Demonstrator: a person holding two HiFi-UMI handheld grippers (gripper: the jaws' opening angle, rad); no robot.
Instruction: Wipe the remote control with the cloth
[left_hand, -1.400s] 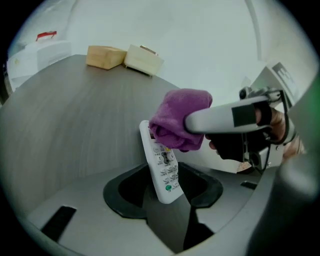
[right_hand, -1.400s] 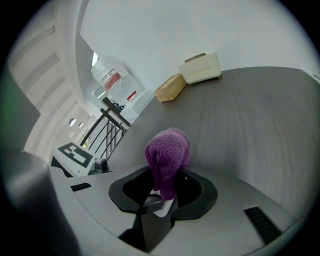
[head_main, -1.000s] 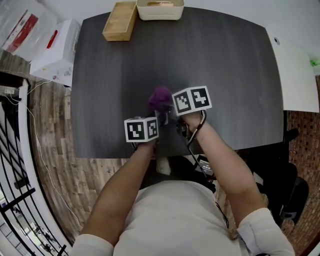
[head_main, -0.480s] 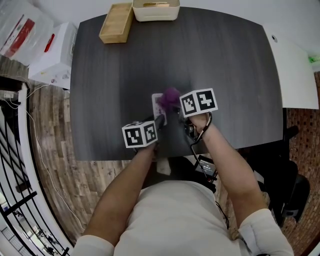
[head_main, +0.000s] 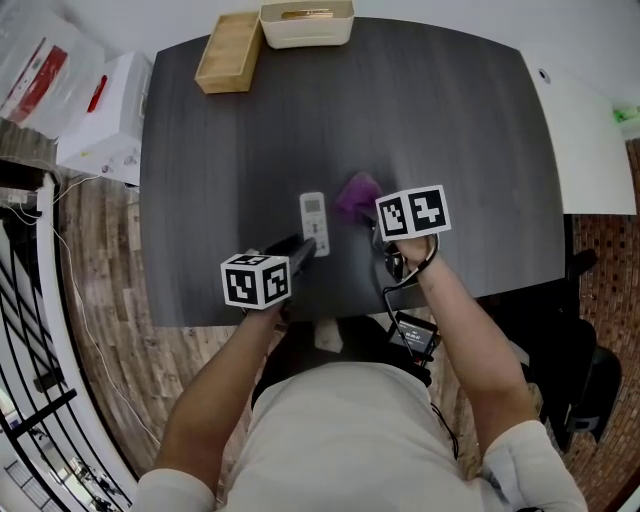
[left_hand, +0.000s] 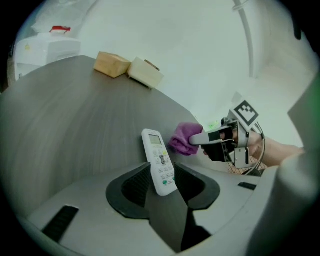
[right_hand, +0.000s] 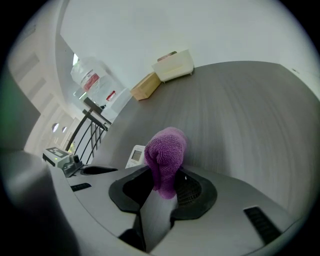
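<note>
A: Holding comes first. Your left gripper (left_hand: 162, 182) has just been closing, and its jaws clamp the lower, button end of the remote control (left_hand: 159, 161). The remote lies flat on the table (head_main: 450, 120) with its screen end pointing away from you.

B: Agreed. That shell looks light, rigid and probably slick. I'd judge the narrow sides of the button end to be the right place to hold it, and you should squeeze no harder than it takes.

A: Your right gripper (right_hand: 162, 189) is clamped on the cloth (right_hand: 167, 150), a soft purple bundle bulging past the jaws. The cloth sits just beside the remote's right edge, not on it.

B: It should squash and drag easily, so keep the bunch short.

A: As for containers, you have a wooden box (head_main: 229, 52) and a white tray (head_main: 306, 32) at the table's far edge. Something brownish lies in the tray, though you can't make out what. Whether the box holds anything, you can't tell.
</note>
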